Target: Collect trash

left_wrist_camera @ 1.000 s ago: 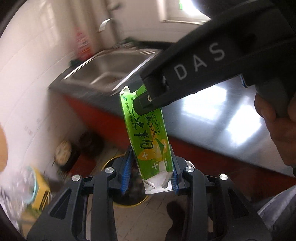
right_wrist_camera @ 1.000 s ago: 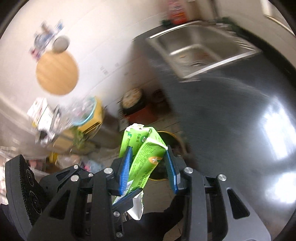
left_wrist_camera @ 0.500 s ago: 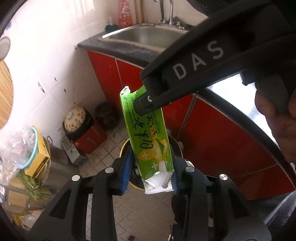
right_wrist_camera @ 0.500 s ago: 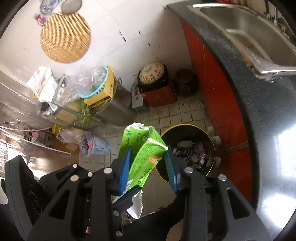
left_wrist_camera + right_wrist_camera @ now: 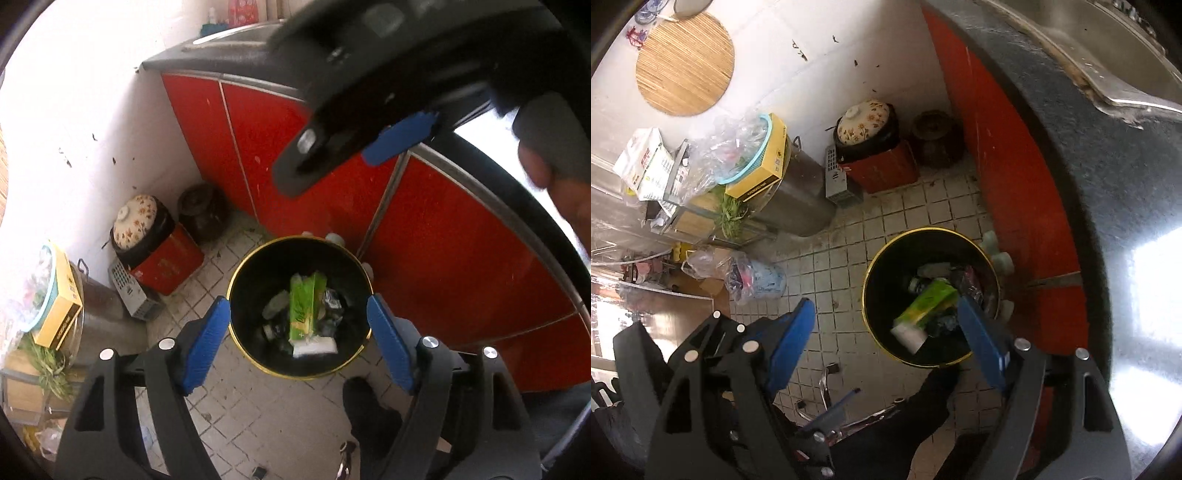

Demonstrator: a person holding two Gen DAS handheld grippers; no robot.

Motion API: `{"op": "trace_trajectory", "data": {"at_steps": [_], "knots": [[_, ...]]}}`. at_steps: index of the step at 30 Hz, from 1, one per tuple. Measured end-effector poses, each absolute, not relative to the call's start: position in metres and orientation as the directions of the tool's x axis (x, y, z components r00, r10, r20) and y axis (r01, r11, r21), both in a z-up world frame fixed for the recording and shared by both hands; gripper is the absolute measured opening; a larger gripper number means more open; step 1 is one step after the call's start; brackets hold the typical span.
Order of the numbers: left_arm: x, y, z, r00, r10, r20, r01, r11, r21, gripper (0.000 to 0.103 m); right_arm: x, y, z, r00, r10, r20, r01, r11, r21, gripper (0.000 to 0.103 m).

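The green carton (image 5: 306, 306) lies in the black bin (image 5: 236, 295), on top of the other trash, white end toward the near rim; the right view shows it there too (image 5: 929, 302). Both claws have just been opening, and nothing sits between the jaws of either. The left claw (image 5: 299, 341) hangs spread over the bin mouth, and the right claw (image 5: 886, 343) stands apart above the bin's near rim.

The drop looks done. To finish it well, I would keep both claws wide while lifting straight up, so no pad catches the gold rim (image 5: 866, 291) or tips the bin, and check that the carton has settled inside rather than leaning on the wall.

The carton's print is too blurred to read here. A yellow box (image 5: 764, 170) on the steel pot (image 5: 798, 206) carries dark lettering, also illegible.
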State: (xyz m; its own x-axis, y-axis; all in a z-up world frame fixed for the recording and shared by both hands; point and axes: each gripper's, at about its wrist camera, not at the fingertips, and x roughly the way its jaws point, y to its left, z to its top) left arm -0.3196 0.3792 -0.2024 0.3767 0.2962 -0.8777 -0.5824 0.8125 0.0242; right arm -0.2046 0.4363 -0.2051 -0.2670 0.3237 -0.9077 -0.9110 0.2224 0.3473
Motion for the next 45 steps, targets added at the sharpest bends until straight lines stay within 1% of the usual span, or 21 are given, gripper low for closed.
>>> {"op": "trace_trajectory", "data": {"at_steps": [1,3,6,9,11,14,17,20,22,24,27,31,34,37,41,45], "knots": [[-0.321,0.378,-0.203,0.375,0.293,-0.879,-0.583,0.812,0.022,0.077,-0.203,0.435,-0.204,-0.267,0.324,-0.908,-0.91,0.225,0.348,0.077],[-0.322,0.376,-0.202,0.372,0.291,-0.882,-0.585,0.81,0.021,0.083,-0.199,0.428,-0.198,-0.259,0.332,-0.907,-0.909,0.234,0.345,0.077],[-0.32,0.372,-0.196,0.369,0.281,-0.886,-0.579,0.815,0.017,0.088,-0.187,0.411,-0.181,-0.244,0.362,-0.9,-0.897,0.268,0.351,0.077],[-0.312,0.363,-0.178,0.378,0.28,-0.883,-0.562,0.827,0.022,0.092,-0.165,0.379,-0.152,-0.201,0.417,-0.886,-0.882,0.315,0.349,0.081],[-0.299,0.352,-0.162,0.383,0.29,-0.877,-0.537,0.843,0.044,0.096,-0.146,0.347,-0.127,-0.143,0.464,-0.874,-0.872,0.359,0.334,0.084],[-0.26,0.326,-0.131,0.37,0.307,-0.877,-0.462,0.88,0.113,0.096,-0.112,0.279,-0.083,-0.016,0.527,-0.849,-0.839,0.455,0.299,0.086],[-0.218,0.294,-0.1,0.441,0.276,-0.854,-0.383,0.918,0.099,0.096,-0.078,0.192,-0.041,0.17,0.543,-0.822,-0.779,0.585,0.226,0.087],[-0.161,0.245,-0.068,0.524,0.204,-0.827,-0.268,0.961,0.067,0.096,-0.053,0.098,-0.009,0.371,0.477,-0.797,-0.657,0.741,0.138,0.089],[-0.129,0.212,-0.054,0.561,0.155,-0.813,-0.201,0.978,0.048,0.096,-0.041,0.035,0.003,0.474,0.404,-0.783,-0.55,0.83,0.095,0.09],[-0.095,0.175,-0.043,0.587,0.078,-0.806,-0.119,0.993,0.01,0.096,-0.032,-0.027,0.012,0.555,0.31,-0.771,-0.427,0.903,0.056,0.09],[-0.052,0.119,-0.029,0.59,-0.021,-0.807,-0.019,0.999,-0.04,0.096,-0.029,-0.107,0.018,0.619,0.197,-0.76,-0.259,0.965,0.039,0.09],[-0.015,0.06,-0.029,0.548,-0.091,-0.832,0.054,0.996,-0.074,0.096,-0.034,-0.183,0.016,0.641,0.105,-0.761,-0.104,0.993,0.049,0.09],[0.0,0.025,-0.029,0.538,-0.099,-0.837,0.079,0.995,-0.067,0.096,-0.036,-0.22,0.01,0.64,0.077,-0.765,-0.048,0.997,0.06,0.09],[0.006,0.005,-0.033,0.531,-0.088,-0.843,0.09,0.995,-0.047,0.096,-0.037,-0.25,0.006,0.636,0.075,-0.768,-0.032,0.997,0.071,0.09],[0.008,-0.014,-0.038,0.528,-0.065,-0.847,0.073,0.997,-0.03,0.096,-0.033,-0.272,-0.001,0.625,0.096,-0.775,-0.047,0.995,0.085,0.09],[0.013,-0.018,-0.043,0.517,-0.044,-0.855,0.053,0.998,-0.019,0.096,-0.029,-0.273,-0.007,0.61,0.106,-0.785,-0.064,0.994,0.085,0.09]]}}
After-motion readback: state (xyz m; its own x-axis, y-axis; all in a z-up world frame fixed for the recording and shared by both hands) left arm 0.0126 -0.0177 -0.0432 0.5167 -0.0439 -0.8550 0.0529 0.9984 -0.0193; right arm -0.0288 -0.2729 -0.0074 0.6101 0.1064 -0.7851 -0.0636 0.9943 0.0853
